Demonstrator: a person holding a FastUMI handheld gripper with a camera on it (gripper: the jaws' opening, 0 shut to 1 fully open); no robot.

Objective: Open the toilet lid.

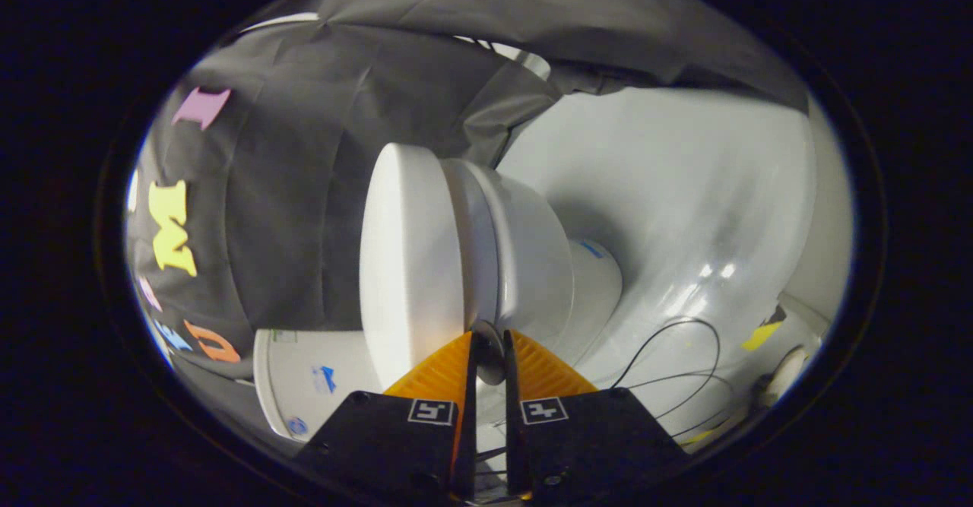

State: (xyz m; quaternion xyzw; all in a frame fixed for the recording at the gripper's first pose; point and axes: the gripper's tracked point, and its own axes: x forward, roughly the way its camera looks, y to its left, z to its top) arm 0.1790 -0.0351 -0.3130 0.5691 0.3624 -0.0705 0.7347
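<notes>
Gripper view: the hand-held gripper [490,351] has its orange fingers [437,374] set narrow, with a small lid tab [489,351] between them at the toilet lid [407,260] edge; whether both press on it cannot be told. The lid lies closed on the toilet bowl [536,264]. Recommended: confirm grip on the tab, then swing the lid away from the bowl along its hinge arc, without twisting

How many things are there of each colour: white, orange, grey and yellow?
White: 1, the toilet
Orange: 2, the fingers of the gripper, close on either side of the grey disc at the lid's edge
Grey: 1, the grey disc
Yellow: 1, the tape scrap on the floor
Total: 5
</notes>
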